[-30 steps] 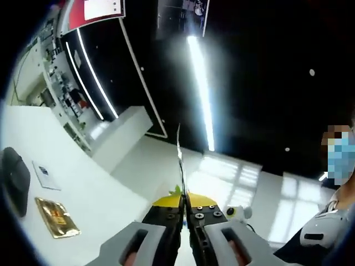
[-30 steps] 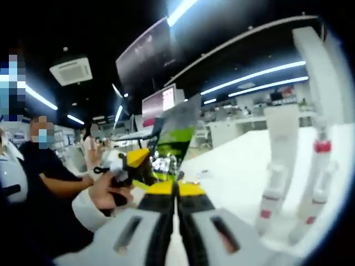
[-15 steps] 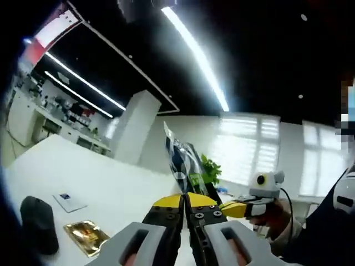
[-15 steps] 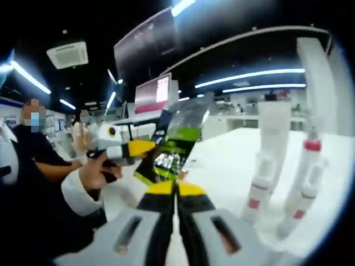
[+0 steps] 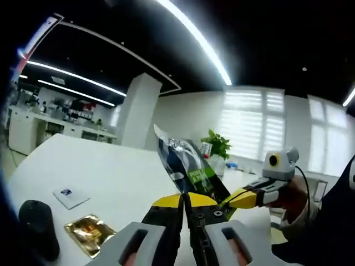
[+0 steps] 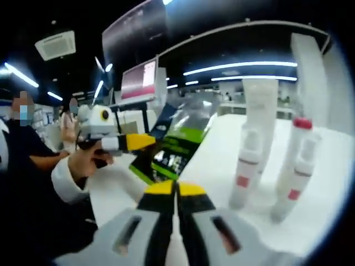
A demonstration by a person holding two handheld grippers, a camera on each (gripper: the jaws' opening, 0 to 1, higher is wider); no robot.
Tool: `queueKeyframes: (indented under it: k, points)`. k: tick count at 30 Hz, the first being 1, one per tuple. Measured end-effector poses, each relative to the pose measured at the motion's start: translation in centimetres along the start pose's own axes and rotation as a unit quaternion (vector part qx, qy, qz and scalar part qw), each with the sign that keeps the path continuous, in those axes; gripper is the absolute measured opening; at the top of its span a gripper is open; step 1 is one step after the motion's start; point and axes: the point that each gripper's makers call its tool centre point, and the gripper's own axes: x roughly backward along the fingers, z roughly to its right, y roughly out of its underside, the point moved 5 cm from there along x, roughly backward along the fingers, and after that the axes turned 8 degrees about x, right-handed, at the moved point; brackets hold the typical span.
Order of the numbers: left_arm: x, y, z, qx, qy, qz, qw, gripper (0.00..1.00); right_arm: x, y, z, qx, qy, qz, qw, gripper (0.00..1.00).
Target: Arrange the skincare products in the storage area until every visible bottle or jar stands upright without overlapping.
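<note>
Both grippers, left (image 5: 185, 200) and right (image 6: 176, 190), are clenching one green sachet (image 5: 186, 167); advise lowering it beside the upright tubes (image 6: 247, 166), untouching.

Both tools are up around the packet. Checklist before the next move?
1. Left tool shut on the packet: ok.
2. Right tool gripping the packet too: cannot tell. Its jaws look shut and the packet's lower edge meets them.
3. Packet set down in the workspace: not ok, it is held in the air above the table.
4. Red-banded tubes upright and not overlapping: ok.
5. Gold sachet standing: not ok, it lies flat on the table.
</note>
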Motion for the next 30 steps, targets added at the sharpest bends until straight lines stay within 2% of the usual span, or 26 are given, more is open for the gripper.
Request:
queueKeyframes:
  k: [7,12,22,25,30]
  points:
    - [-0.8,1.0,-0.3,-0.009,-0.011,-0.022,0.9997,0.02,-0.4,1.2,0.5,-0.018,0.011,-0.019,0.9996,0.0]
    - [-1.5,1.9,-0.7,-0.021,-0.023,-0.049,0.9983,0.02,-0.4,2.1,0.9,-0.023,0.019,-0.035,0.9989,0.0]
    - [-2.6,3.7,-1.3,-0.061,-0.052,-0.11,0.9907,0.03,-0.8,3.2,1.7,-0.028,0.03,-0.065,0.9971,0.0]
    - [-2.5,4.0,-1.3,-0.058,-0.054,-0.12,0.9896,0.03,-0.8,3.4,1.9,-0.026,0.036,-0.073,0.9963,0.0]
    - [-2.6,4.4,-1.2,-0.075,-0.064,-0.131,0.9865,0.03,-0.8,3.5,1.8,-0.016,0.038,-0.079,0.996,0.01]
